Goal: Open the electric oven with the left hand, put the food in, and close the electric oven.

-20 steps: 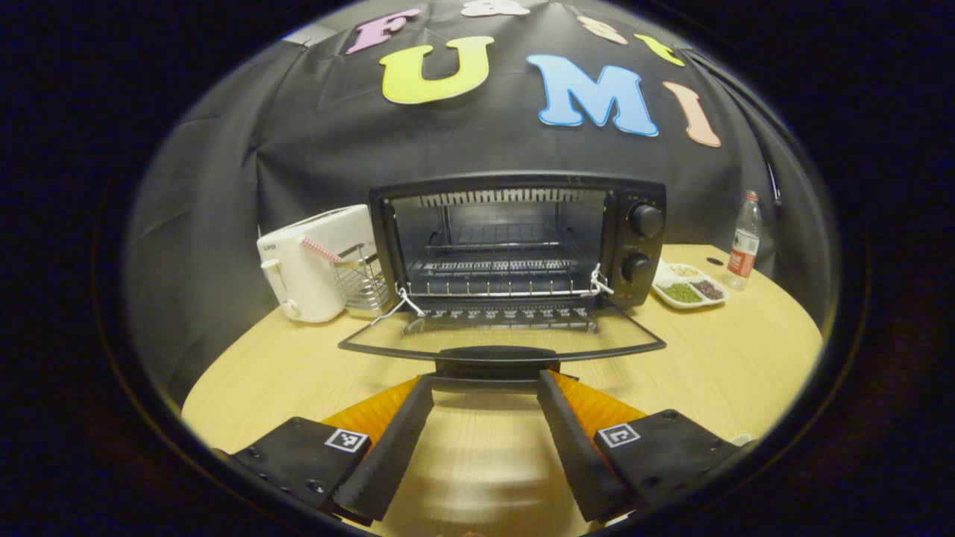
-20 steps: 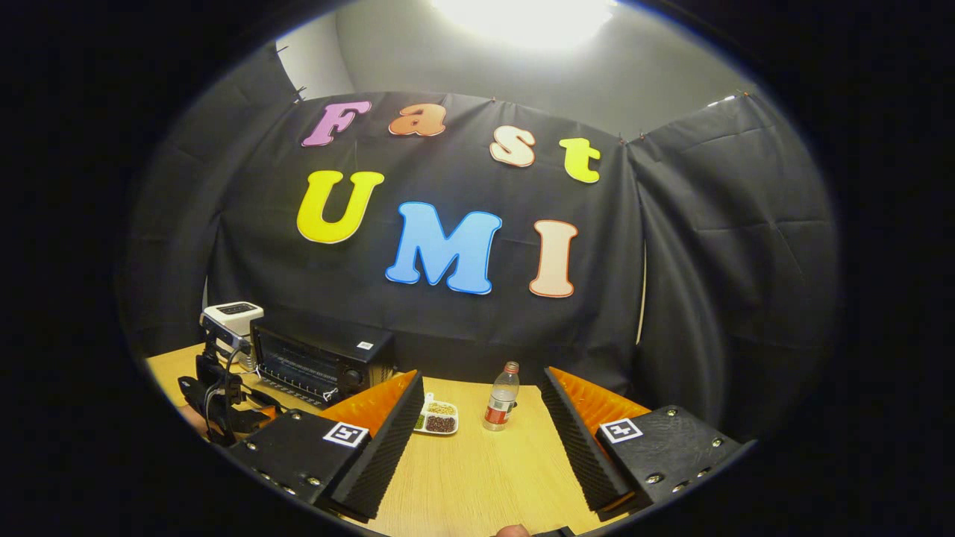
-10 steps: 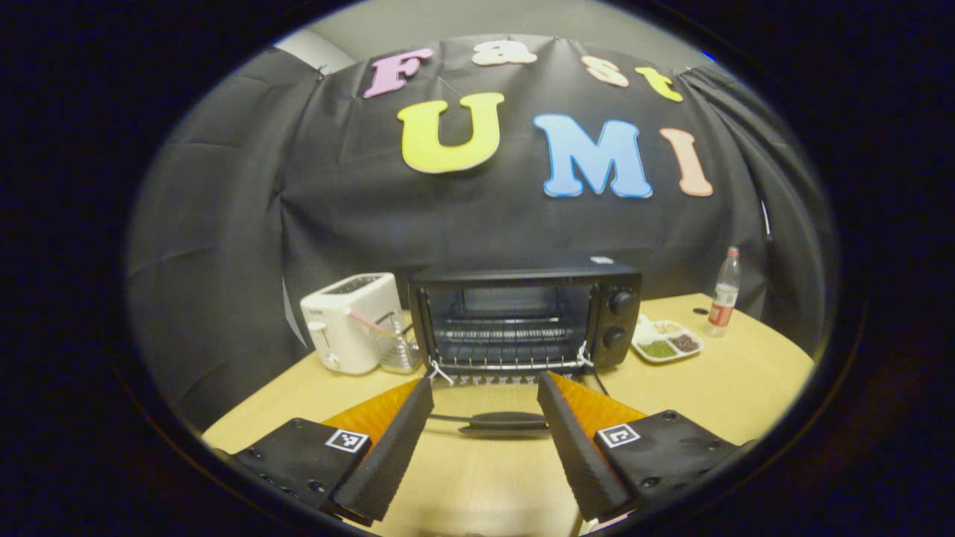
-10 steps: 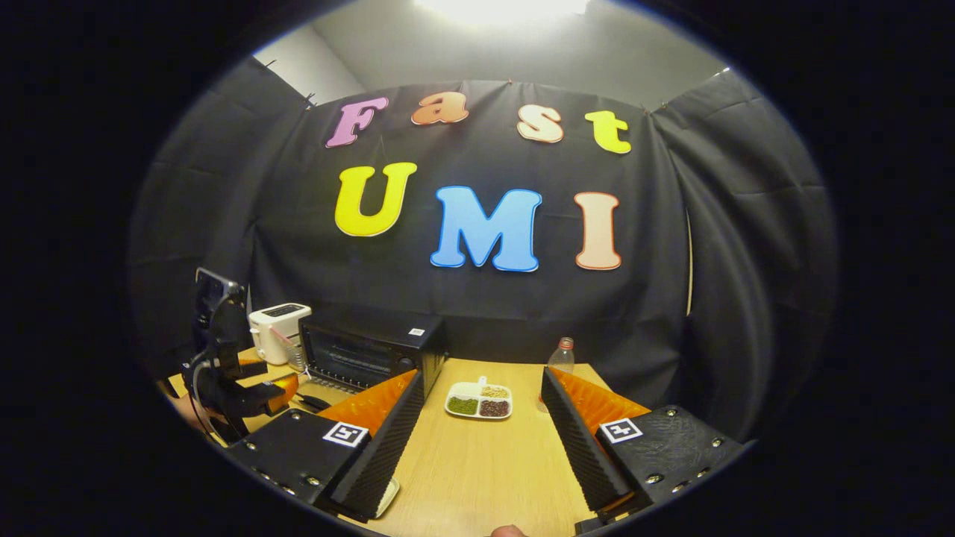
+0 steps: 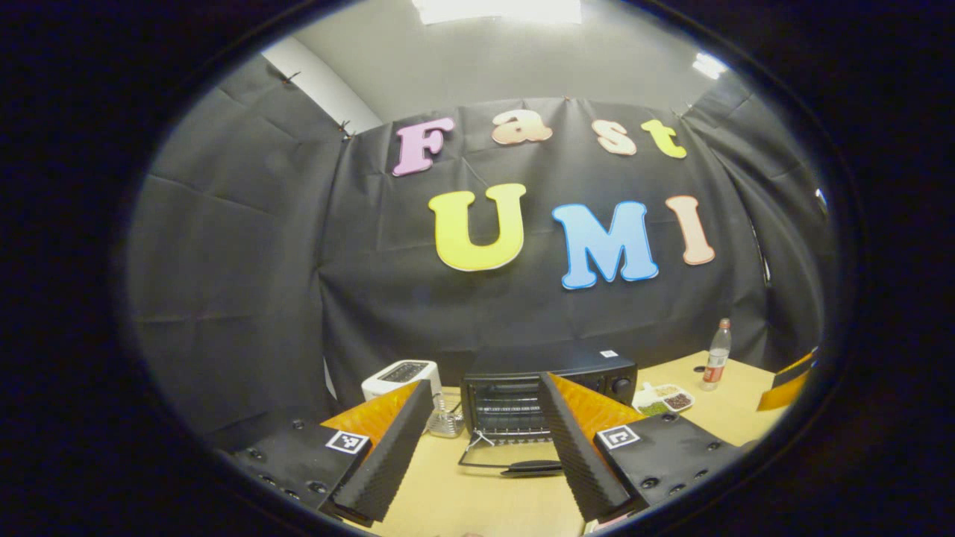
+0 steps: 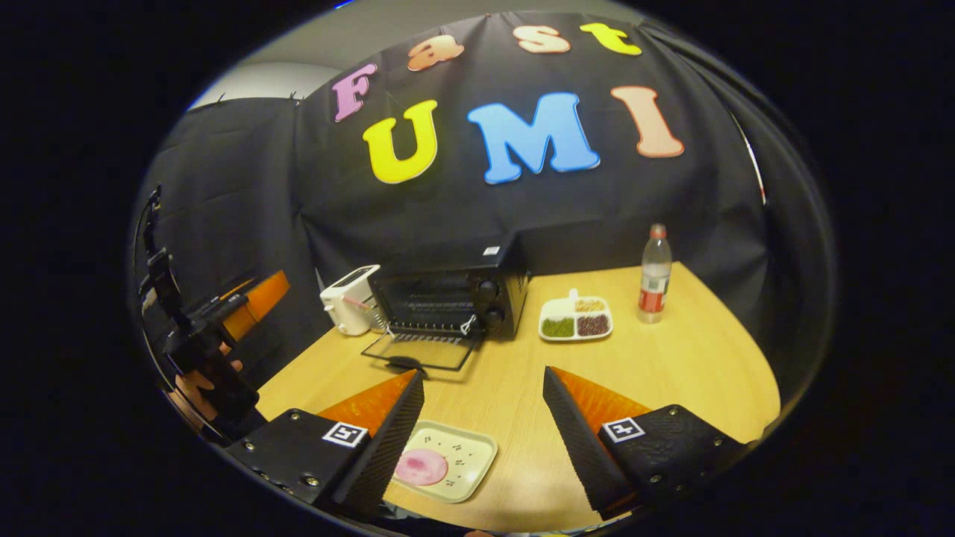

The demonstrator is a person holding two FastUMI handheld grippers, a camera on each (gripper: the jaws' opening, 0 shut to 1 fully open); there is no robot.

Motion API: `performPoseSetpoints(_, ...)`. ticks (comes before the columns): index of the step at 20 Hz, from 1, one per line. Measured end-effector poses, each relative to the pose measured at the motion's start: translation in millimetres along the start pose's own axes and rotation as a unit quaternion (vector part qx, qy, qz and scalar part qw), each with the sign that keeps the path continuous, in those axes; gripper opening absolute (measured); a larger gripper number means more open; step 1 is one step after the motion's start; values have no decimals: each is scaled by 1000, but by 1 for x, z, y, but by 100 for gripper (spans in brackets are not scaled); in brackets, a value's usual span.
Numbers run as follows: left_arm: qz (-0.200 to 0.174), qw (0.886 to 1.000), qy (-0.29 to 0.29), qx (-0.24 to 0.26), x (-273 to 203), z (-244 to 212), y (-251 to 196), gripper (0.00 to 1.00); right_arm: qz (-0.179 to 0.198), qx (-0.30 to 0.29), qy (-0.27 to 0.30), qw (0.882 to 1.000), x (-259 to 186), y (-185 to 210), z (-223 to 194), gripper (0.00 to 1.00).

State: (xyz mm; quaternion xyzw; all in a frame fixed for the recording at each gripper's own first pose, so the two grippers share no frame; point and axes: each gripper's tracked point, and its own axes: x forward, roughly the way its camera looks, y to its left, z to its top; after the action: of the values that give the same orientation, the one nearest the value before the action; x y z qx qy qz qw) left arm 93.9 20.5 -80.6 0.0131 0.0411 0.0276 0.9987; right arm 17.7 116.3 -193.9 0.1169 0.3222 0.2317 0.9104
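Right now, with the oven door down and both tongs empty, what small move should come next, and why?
Probably lower the right tongs onto the tray holding the pink food just below them. The oven already stands with its door dropped flat, the left tongs are open and well back from it, and the food still sits on the table.

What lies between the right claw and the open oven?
In the right gripper view, a cream plate with pink food sits between the right claw's fingers; beyond it, bare table up to the oven.
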Motion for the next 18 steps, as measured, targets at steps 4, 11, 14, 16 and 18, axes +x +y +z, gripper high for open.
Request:
performPoseSetpoints(4,24,1000,-15,3,-19,17,23,100,40,50,84,994,13,13,-39,99)
performPoseSetpoints(11,50,998,-33,2,-46,34,46,98,87,111,233,962,31,34,-100,98)
performPoseSetpoints(14,59,998,-33,-5,-53,34,54,97,99,148,308,935,33,35,-128,98)
performPoseSetpoints(16,63,998,-28,-4,-56,28,57,96,94,174,337,921,37,31,-140,97)
performPoseSetpoints(18,66,998,-23,-4,-59,24,60,97,84,188,350,914,39,24,-146,97)
